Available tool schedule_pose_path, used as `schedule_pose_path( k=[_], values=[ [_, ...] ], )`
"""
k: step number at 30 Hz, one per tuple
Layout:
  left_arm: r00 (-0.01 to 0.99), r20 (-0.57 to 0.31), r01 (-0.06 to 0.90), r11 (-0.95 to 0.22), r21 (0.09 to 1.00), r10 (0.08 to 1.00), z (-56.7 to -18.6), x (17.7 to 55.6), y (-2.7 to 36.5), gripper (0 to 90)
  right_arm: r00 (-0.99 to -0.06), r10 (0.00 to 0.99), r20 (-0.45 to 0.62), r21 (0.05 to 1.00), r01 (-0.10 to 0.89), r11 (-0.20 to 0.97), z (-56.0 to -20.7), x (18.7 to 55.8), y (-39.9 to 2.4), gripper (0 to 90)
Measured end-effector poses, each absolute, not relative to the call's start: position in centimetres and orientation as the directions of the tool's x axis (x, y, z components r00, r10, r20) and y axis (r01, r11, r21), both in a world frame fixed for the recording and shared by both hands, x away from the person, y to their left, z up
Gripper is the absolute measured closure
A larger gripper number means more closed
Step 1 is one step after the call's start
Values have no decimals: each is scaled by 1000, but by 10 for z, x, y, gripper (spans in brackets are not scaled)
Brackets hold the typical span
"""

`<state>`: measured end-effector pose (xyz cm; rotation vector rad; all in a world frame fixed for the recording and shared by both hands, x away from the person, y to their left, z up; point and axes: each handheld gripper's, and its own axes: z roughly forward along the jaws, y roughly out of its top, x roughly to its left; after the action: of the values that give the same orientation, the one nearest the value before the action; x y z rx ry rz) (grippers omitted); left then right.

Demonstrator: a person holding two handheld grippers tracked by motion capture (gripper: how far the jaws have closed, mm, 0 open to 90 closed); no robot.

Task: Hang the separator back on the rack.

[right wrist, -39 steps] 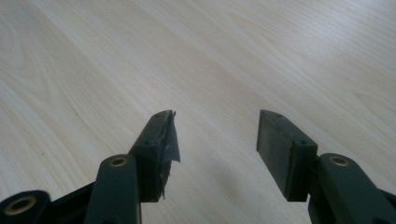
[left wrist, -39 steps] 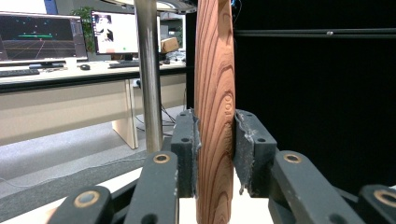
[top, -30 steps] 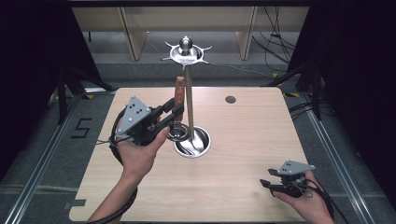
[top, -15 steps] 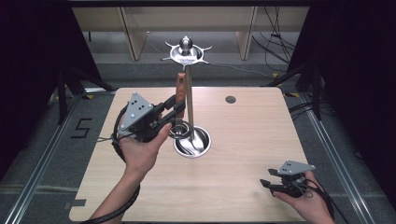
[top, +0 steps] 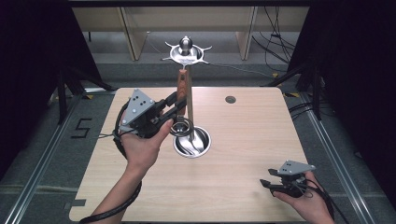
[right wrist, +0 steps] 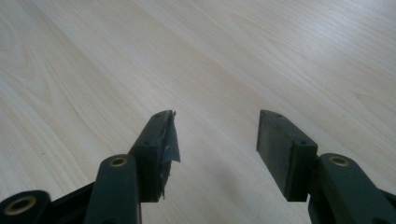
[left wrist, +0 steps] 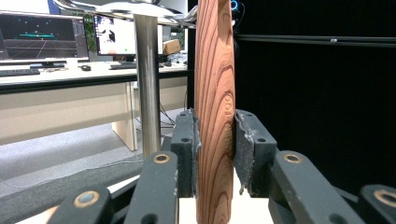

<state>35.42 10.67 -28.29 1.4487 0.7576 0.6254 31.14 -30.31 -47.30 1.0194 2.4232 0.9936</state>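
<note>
Hand-held gripper (top: 175,103) on the left clamps the whisk's wooden handle (left wrist: 215,112) upright beside the stand's steel pole (top: 190,109), so raise it straight, keep the wire coil (top: 181,127) off the base dish (top: 192,142), while the right hand-held gripper (top: 267,183) waits open over the tabletop (top: 243,135).

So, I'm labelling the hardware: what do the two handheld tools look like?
Both are black two-jaw tools. The left tool and right tool each carry a grey three-cornered plate on top and trail a black cable. The jaw pads look worn and ragged. Both forearms are bare.
</note>
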Motion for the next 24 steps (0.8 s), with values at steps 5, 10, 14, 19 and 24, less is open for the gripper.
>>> schedule_pose_path(
  k=[5, 10, 14, 19, 24],
  values=[
    [632, -76, 66, 44, 997, 771, -282, 356, 105, 703, -690, 723, -31, 710, 494, 502, -473, 312, -303, 470],
    [631, -75, 73, 37, 997, 772, -279, 357, 105, 703, -691, 723, -27, 709, 496, 501, -473, 312, -303, 470],
    [630, -75, 77, 35, 996, 773, -280, 359, 105, 702, -691, 722, -26, 709, 496, 501, -473, 312, -303, 470],
    [629, -81, 80, 39, 996, 773, -279, 362, 106, 702, -697, 716, -37, 711, 485, 509, -474, 312, -303, 470],
    [628, -81, 85, 36, 996, 774, -279, 364, 105, 703, -697, 717, -29, 706, 494, 508, -473, 312, -303, 470]
  ],
)
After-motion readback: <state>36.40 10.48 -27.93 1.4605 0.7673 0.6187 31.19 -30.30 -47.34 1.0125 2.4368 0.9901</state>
